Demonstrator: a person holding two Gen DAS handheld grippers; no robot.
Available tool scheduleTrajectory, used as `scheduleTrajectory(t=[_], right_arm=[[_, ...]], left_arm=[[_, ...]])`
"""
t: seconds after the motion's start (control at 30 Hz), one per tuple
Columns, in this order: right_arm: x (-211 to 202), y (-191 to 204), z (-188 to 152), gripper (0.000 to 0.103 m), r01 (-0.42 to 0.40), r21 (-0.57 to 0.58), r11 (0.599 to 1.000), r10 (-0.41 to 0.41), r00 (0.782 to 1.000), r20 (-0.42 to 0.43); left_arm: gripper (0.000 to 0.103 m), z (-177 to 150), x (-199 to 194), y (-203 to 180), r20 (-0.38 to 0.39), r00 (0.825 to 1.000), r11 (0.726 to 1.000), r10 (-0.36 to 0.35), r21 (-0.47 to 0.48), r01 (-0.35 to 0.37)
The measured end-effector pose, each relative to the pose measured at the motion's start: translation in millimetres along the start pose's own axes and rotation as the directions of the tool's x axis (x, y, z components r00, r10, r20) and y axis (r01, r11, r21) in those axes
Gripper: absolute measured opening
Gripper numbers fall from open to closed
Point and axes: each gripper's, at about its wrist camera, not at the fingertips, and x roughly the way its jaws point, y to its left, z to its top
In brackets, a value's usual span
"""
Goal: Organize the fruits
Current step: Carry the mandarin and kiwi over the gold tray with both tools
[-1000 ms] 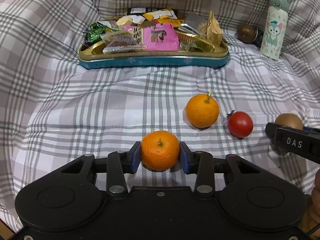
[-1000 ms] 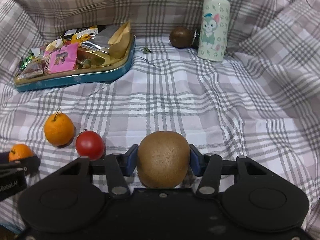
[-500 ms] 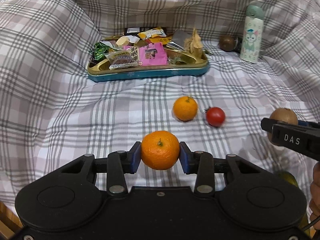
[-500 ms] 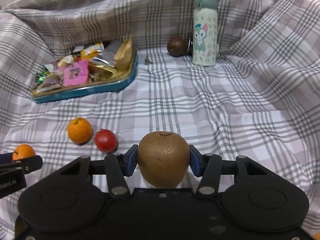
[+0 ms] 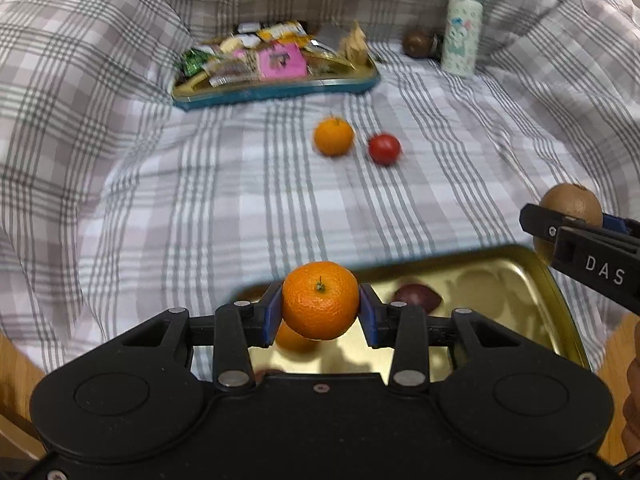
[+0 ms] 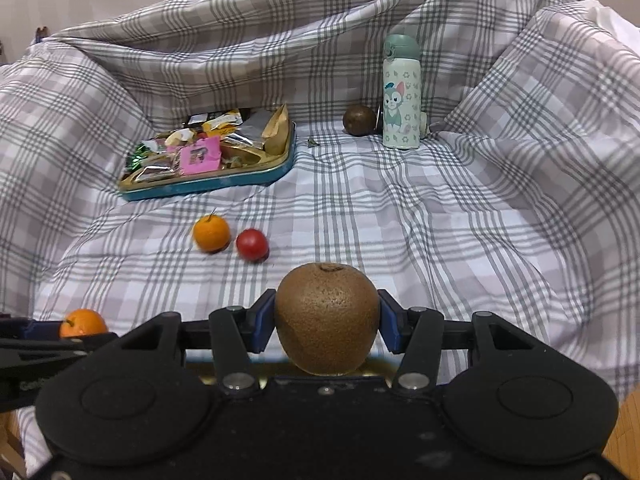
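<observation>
My left gripper (image 5: 320, 312) is shut on a small mandarin (image 5: 320, 300) and holds it above a shiny gold tray (image 5: 508, 280) at the near edge of the cloth. A dark purple fruit (image 5: 416, 298) lies in that tray. My right gripper (image 6: 326, 320) is shut on a brown kiwi (image 6: 326, 316); the same kiwi (image 5: 570, 204) shows at the right in the left wrist view, above the tray's right side. On the cloth farther away lie a second mandarin (image 6: 211, 233) and a red tomato (image 6: 252, 244), side by side.
A teal-rimmed tin (image 6: 224, 180) full of snack packets sits at the back left. A cartoon-printed bottle (image 6: 401, 94) stands at the back right with a dark round fruit (image 6: 359, 120) beside it. The checked cloth (image 6: 460, 220) rises in folds all around. Wooden floor (image 5: 16, 364) shows at the near corners.
Both grippers have pulled back and risen with their fruits still held. The loose mandarin and tomato now look farther off, and the gold tray has come into view beneath the left gripper.
</observation>
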Motion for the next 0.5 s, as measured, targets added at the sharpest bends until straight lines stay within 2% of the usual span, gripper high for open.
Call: scheduleTrajectory(t=[0.23, 0.5], right_arm=[[-39.9, -1.0, -33.6, 0.055, -0.016, -0.015, 1.0, 0.016, 1.0, 0.023], [-68.8, 2.8, -64.2, 0.055, -0.024, -0.018, 1.0, 0.025, 0.999, 0.049]], left_arm=[[0.048, -27.9, -5.8, -10.4, -0.046, 0.997, 0.998, -0.064, -0.012, 0.063], [0.048, -45.3, -13.8, -22.7, -0.002, 1.0, 1.0, -0.019, 0.021, 0.019]])
